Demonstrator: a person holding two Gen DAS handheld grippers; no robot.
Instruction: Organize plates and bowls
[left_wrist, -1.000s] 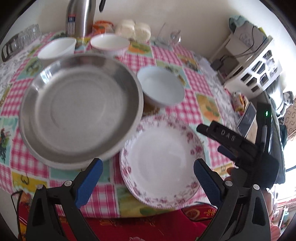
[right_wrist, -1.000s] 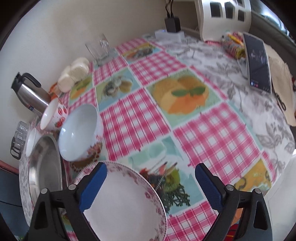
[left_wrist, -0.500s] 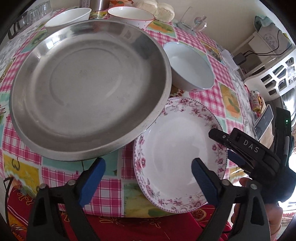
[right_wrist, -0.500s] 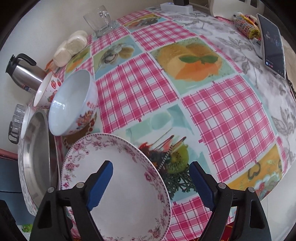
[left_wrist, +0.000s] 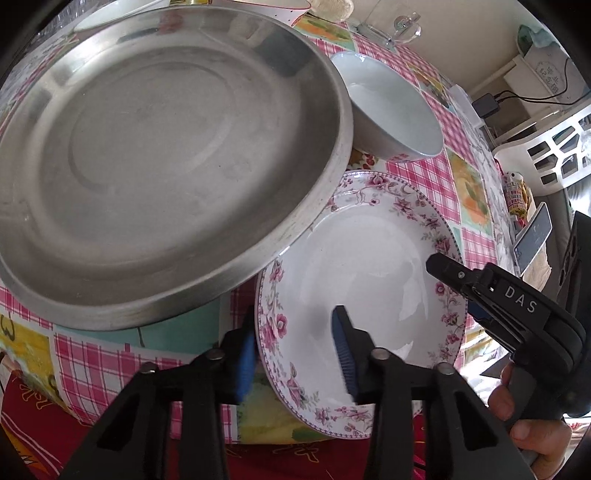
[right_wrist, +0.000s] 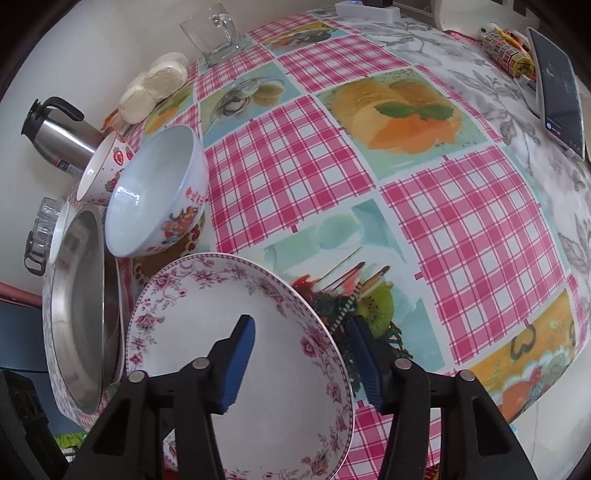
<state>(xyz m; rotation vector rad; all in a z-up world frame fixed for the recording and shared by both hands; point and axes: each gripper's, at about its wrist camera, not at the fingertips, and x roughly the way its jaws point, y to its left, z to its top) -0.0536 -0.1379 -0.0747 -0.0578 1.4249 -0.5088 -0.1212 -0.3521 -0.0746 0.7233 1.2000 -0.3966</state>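
- The floral plate (left_wrist: 369, 258) lies flat and empty at the near edge of the bench (right_wrist: 461, 229), its far-left rim tucked under the empty steel pan (left_wrist: 166, 147).
- The left gripper (left_wrist: 295, 350) fingers straddle the plate's near-left rim, half-closed.
- The right gripper (right_wrist: 303, 354) fingers likewise straddle its right rim.
- 1 empty white bowl (right_wrist: 159, 192) sits just beyond.

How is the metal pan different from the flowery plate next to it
The metal pan is plain grey steel with a raised wall; the floral plate is white with a pink flower border, and shallower. The pan looks larger, and its rim overlaps the plate's edge. Both grippers straddle the plate's rim; neither touches the pan. Both are round and empty.
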